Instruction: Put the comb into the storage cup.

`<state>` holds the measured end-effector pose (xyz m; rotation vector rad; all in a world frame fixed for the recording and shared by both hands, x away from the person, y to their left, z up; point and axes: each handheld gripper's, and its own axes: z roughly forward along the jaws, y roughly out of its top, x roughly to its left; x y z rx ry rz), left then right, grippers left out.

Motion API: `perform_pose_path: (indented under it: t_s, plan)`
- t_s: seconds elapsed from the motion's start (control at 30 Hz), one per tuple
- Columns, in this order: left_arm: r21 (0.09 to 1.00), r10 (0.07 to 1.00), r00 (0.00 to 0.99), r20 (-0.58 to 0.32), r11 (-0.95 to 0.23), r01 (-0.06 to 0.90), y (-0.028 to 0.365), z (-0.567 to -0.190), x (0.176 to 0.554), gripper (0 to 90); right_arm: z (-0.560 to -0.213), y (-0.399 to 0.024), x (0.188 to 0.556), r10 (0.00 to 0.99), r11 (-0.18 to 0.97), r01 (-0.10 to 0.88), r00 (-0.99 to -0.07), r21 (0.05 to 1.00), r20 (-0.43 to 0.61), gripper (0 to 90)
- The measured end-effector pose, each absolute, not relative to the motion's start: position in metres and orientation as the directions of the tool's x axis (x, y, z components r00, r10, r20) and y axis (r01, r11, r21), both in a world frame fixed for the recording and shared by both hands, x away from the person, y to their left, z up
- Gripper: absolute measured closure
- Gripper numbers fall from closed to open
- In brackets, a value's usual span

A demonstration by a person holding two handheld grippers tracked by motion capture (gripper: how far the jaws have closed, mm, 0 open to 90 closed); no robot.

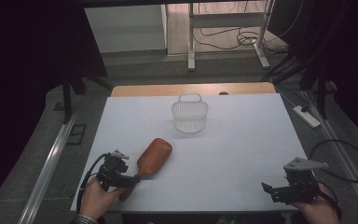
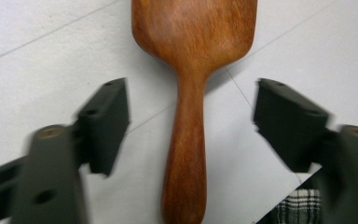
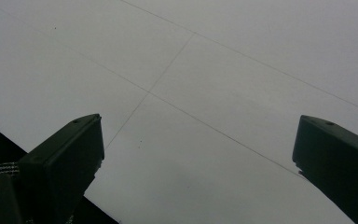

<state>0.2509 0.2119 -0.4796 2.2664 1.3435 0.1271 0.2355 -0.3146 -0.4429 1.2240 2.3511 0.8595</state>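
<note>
Wooden paddle lies on a white table, both grippers spread wide.

High view: the paddle [image 1: 153, 157] rests near the front-left of the table [image 1: 242, 135], handle at the left gripper [image 1: 131, 181]; a basket [image 1: 189, 115] stands farther back, the right gripper [image 1: 271, 191] is well apart at front right — grey floor, cables beyond. Left gripper view: jaws apart, clear of the handle between them. Right gripper view: jaws apart over bare tabletop — faint seams cross it.
</note>
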Motion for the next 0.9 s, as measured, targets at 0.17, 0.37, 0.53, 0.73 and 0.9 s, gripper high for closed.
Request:
perform_pose_path:
  t_s: [0.17,0.37,0.53,0.73,0.9]
  plan:
    - [0.457,0.839,0.517,-0.172,-0.397,0.796,0.211,-0.481,0.252,9.9,-0.443,-0.315,0.235,0.825,0.442,0.611,-0.564,0.657,-0.031,1.9]
    - [0.467,0.834,0.525,-0.168,-0.402,0.788,0.210,-0.481,0.256,0.0,-0.443,-0.315,0.235,0.825,0.443,0.610,-0.565,0.657,-0.032,1.8]
    - [0.449,0.832,0.531,-0.160,-0.418,0.790,0.208,-0.486,0.259,0.0,-0.443,-0.315,0.236,0.824,0.444,0.611,-0.565,0.656,-0.031,1.8]
    - [0.443,0.826,0.541,-0.161,-0.430,0.787,0.205,-0.493,0.263,0.0,-0.443,-0.315,0.236,0.824,0.444,0.612,-0.565,0.655,-0.030,1.8]
    - [0.430,0.821,0.547,-0.163,-0.440,0.788,0.203,-0.497,0.265,0.0,-0.443,-0.315,0.236,0.824,0.444,0.612,-0.566,0.654,-0.030,1.8]
